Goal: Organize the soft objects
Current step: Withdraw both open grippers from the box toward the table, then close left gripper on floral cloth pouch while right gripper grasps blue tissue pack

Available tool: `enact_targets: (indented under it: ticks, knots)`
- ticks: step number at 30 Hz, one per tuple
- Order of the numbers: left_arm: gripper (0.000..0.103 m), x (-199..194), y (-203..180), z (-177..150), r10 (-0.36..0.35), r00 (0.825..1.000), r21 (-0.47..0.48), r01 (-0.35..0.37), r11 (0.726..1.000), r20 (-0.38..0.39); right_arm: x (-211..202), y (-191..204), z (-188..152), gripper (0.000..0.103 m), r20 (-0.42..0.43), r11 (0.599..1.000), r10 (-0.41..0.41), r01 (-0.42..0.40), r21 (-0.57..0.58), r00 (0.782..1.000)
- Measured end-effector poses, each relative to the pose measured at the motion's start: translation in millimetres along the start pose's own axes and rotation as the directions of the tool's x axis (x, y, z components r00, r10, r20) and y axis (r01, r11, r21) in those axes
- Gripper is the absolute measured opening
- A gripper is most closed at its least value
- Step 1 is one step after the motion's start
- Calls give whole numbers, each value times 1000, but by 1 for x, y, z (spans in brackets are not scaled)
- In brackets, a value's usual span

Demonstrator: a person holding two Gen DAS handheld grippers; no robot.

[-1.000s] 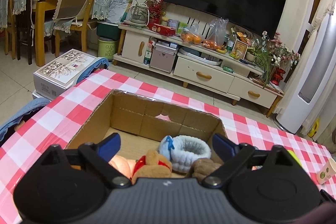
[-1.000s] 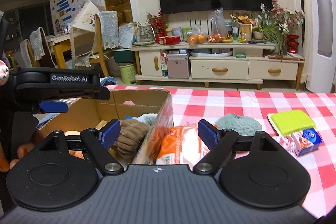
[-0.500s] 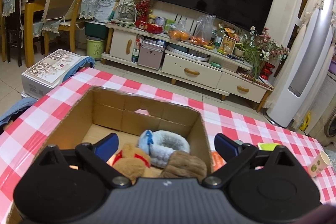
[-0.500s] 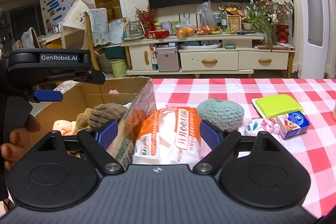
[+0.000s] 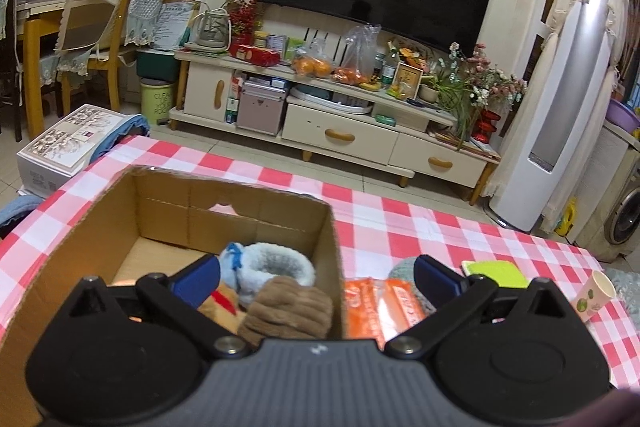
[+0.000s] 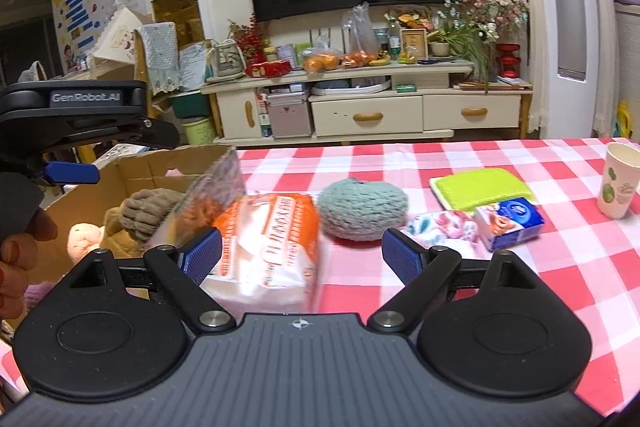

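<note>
A cardboard box (image 5: 92, 223) on the red-checked table holds soft toys: a brown knit piece (image 5: 288, 311), a pale blue fluffy ring (image 5: 276, 265) and a brown plush. My left gripper (image 5: 316, 277) is open and empty, over the box's right wall. My right gripper (image 6: 302, 253) is open and empty, just behind an orange tissue pack (image 6: 268, 239). A grey-green knitted ball (image 6: 362, 211), a floral cloth (image 6: 440, 229) and a green sponge cloth (image 6: 480, 187) lie to its right. The left gripper (image 6: 76, 135) shows over the box (image 6: 152, 167) in the right wrist view.
A small blue tissue packet (image 6: 510, 223) and a paper cup (image 6: 620, 179) stand at the table's right. The orange pack (image 5: 380, 307) lies against the box's outer right wall. Beyond the table are a TV cabinet (image 5: 332, 123), chairs and a white air conditioner (image 5: 560, 115).
My left gripper has shifted right, from over the box's middle to over its right wall. My right gripper has moved right and forward, from the box edge to the orange pack.
</note>
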State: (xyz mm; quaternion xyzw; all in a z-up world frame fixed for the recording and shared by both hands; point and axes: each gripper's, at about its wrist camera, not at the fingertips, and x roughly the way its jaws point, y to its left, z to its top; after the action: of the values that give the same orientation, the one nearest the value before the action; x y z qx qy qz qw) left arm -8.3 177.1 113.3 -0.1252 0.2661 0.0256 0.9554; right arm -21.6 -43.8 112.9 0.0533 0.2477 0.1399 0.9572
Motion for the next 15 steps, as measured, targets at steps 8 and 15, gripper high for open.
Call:
enact_targets:
  ticks: [8,15]
  knots:
    - [102,2,-20,-6,-28,1000,35,28,999,-5,-1,-9,-1,103,24,998,-52,51,44,998]
    - [102,6,-39,-14,-49,999,76,50,996,-19,0,-27,-3,103,39,990,-112,109,85,993]
